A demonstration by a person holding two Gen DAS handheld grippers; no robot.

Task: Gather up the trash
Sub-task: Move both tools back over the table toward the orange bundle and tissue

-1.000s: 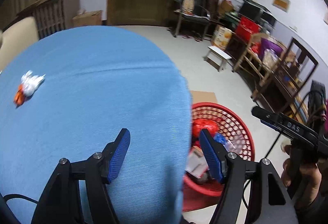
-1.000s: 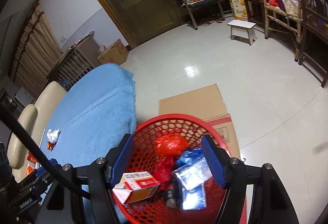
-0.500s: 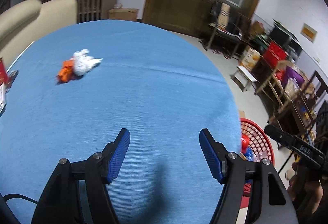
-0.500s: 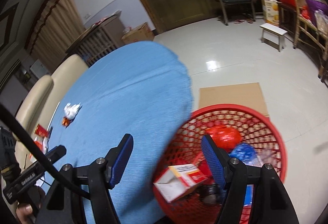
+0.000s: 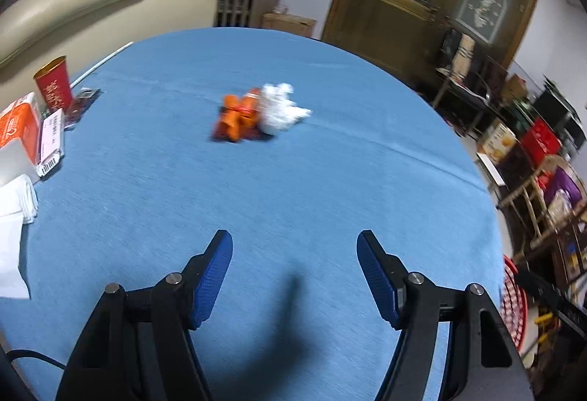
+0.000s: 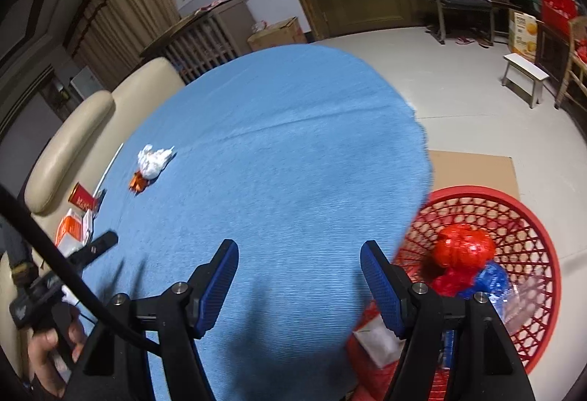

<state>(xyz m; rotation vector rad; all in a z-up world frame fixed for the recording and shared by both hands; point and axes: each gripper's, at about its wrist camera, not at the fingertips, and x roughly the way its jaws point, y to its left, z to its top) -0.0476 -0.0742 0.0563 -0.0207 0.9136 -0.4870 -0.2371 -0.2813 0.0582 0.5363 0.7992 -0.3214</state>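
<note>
Change since earlier frame: both of your grippers have swung from over the red basket to over the blue tablecloth; the trash pile, at the left edge of the left wrist view a second ago, now sits near its centre.
Left gripper [image 5: 294, 265]: you hold it above the blue tablecloth [image 5: 330, 188], tilted down, jaws apart, nothing between the blue pads; the cloth shows through the gap.
Right gripper [image 6: 299, 274]: you hold it over the near edge of the table, jaws apart and empty, with the basket showing past the right finger.
Trash on table: a crumpled white tissue [image 5: 280, 107] touches a crushed orange wrapper [image 5: 236, 116]; they lie together mid-table, ahead of the left gripper and well apart from it. From the right wrist view the same pair lies far left.
Red basket [image 6: 528, 217]: it stands on the floor just beside the table edge, partly on a sheet of cardboard [image 6: 473, 170]. Inside lie a red plastic bag [image 6: 462, 247], a blue wrapper [image 6: 493, 278] and a small carton [image 6: 378, 338].
Table's far left edge: a red paper cup [image 5: 55, 83] stands upright; beside it are an orange box [image 5: 16, 124] and folded white tissues [image 5: 16, 199].
Your left hand [image 6: 46, 353]: it grips the handle of the left gripper at the lower left of the right wrist view.
</note>
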